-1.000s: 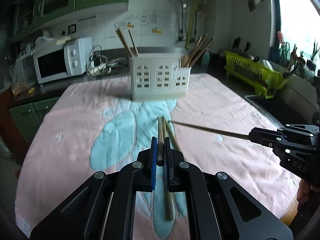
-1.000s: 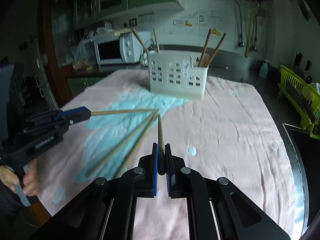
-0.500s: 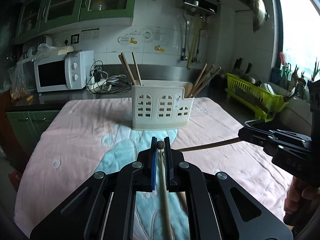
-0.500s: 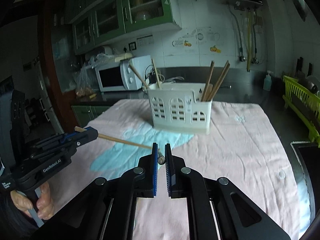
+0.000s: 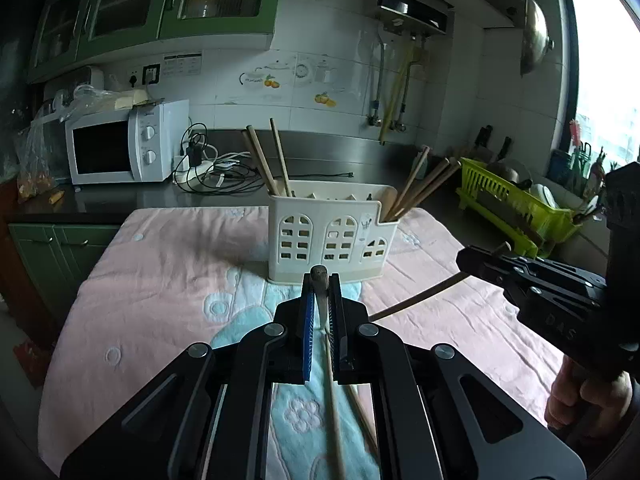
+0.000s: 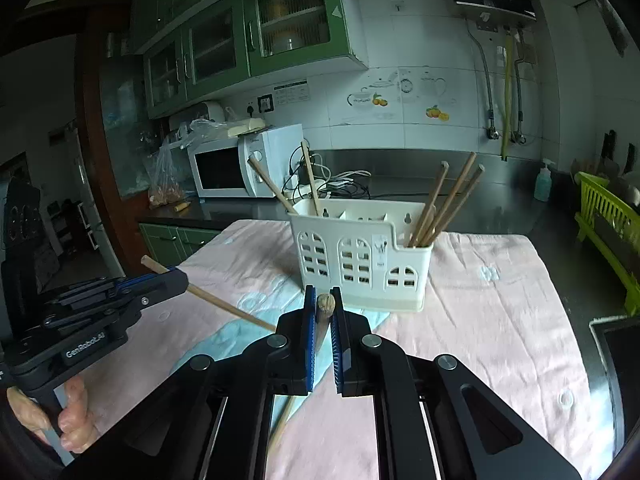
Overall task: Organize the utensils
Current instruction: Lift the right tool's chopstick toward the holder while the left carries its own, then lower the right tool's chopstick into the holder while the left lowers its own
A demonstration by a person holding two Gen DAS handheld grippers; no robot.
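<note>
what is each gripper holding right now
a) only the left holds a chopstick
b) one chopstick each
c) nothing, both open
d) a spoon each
b, the left gripper is clamped on one chopstick and the right gripper on another chopstick, both in front of the white holder.

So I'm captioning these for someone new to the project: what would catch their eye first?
Probably the white utensil holder with arched cut-outs, standing on the pink and blue cloth with wooden chopsticks leaning out of both ends. Next, the black tongs up close: the left tongs and the right tongs each pinch one chopstick. Behind, a white microwave sits under green cabinets.
</note>
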